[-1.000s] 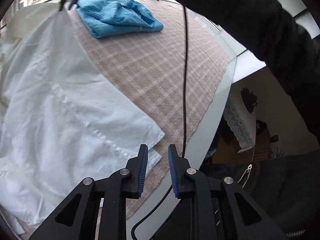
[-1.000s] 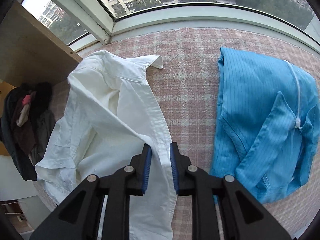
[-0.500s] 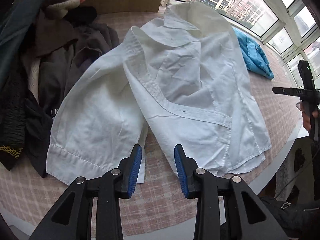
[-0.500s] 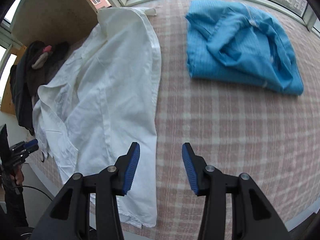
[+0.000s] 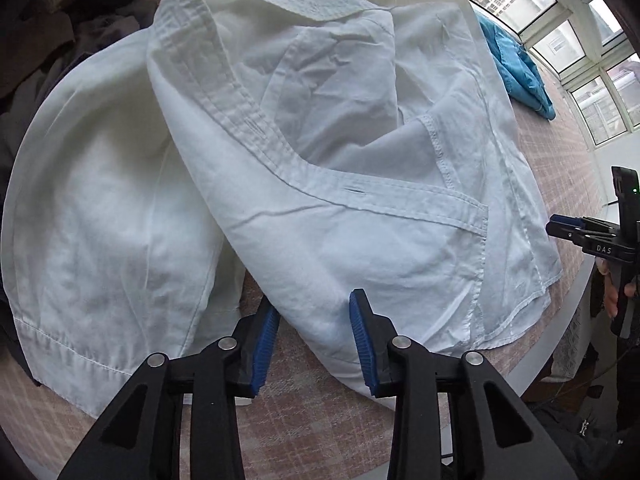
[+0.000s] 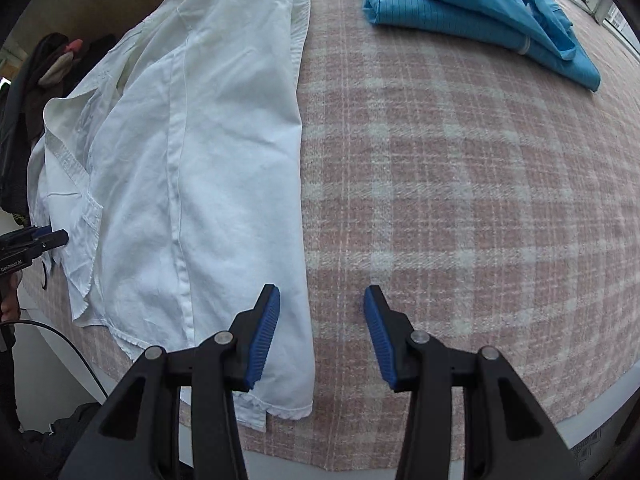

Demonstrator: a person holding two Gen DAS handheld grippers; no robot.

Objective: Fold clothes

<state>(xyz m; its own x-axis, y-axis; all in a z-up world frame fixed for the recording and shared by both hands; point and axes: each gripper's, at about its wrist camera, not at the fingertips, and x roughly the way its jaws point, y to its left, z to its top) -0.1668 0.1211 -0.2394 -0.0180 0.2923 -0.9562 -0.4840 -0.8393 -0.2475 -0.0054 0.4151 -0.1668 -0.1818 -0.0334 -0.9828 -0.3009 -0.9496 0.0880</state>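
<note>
While the white shirt point(image 5: 304, 184) lay spread and rumpled across the middle of the left wrist frame, its button placket ran in a crooked diagonal from upper left to centre right and one sleeve point(image 5: 100, 216) billowed out to the left; no tidy fold showed in it, so by my judgement this garment remained to be folded; in the right wrist view the same white shirt point(image 6: 192, 152) filled the left half of the frame, its long straight edge running down the checked tablecloth point(image 6: 460, 200) to the near table edge. A blue garment point(image 6: 472, 8) lay at the upper right of that view in a flattish, doubled-over bundle, well apart from the shirt; it looked roughly folded, though whether it counted as finished I could not tell. A dark heap of other clothes point(image 5: 52, 28) sat at the upper left of the left wrist frame, seemingly unfolded. The left gripper point(image 5: 314, 340) stood released, jaws wide apart and straddling a bulge of the shirt's lower front without pinching it; the right gripper point(image 6: 320, 332) was likewise released, its left jaw over the shirt's edge and its right over bare cloth, grasping nothing.
</note>
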